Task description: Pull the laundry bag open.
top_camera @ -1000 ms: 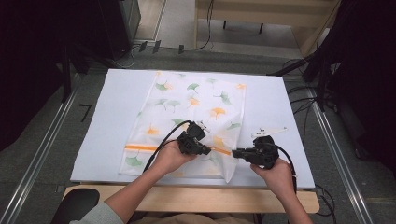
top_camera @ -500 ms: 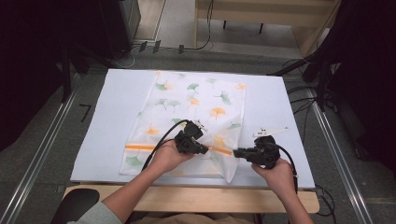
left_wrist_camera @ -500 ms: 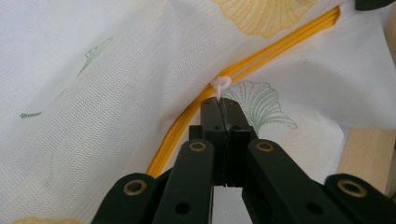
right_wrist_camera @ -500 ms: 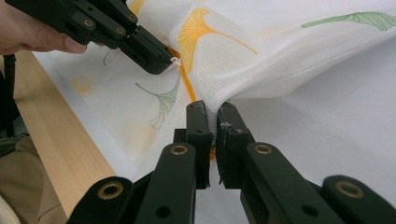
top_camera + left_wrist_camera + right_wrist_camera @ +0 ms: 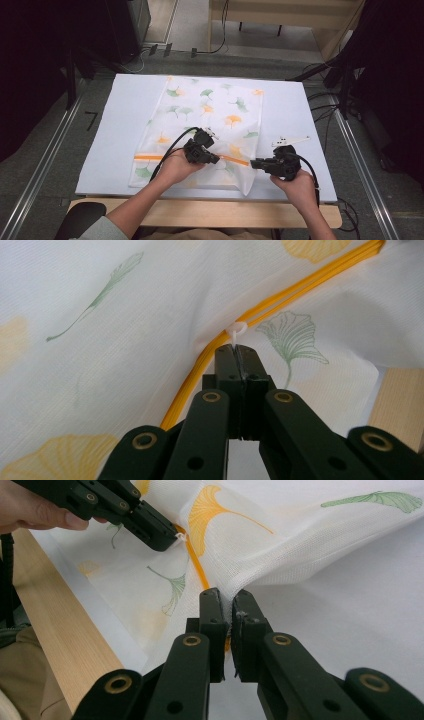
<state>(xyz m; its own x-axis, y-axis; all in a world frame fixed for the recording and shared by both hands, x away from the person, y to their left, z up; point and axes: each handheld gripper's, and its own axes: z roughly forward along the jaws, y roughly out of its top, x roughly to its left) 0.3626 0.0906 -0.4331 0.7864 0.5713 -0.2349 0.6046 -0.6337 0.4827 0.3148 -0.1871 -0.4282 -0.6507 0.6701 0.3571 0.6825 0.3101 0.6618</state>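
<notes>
At the near edge of the desk [image 5: 310,125], both forearms enter from below, each hand carrying a gripper. The right gripper [image 5: 256,163] lies low at the bag's near right corner, its fingers closed on the mesh edge where the orange zip ends; in the right gripper view [image 5: 229,611] the fabric is pinched between the two pads and pulled up into a taut ridge. The left gripper [image 5: 216,161] sits just to the left of it, over the zip [image 5: 150,157]. Its fingers are clamped shut on the white pull tab [image 5: 236,331], whose ring stands just clear of the tips [image 5: 239,352] (the zip teeth run diagonally beneath it). The bag [image 5: 220,107] itself, white mesh printed with green and orange ginkgo leaves, lies flat on the white desk cover, slightly left of centre, its length running away from the person. The zip crosses it near the close end. A light wooden strip [image 5: 210,212] borders the desk at the person's side. Beyond the desk are dark floor and cables [image 5: 325,100].
</notes>
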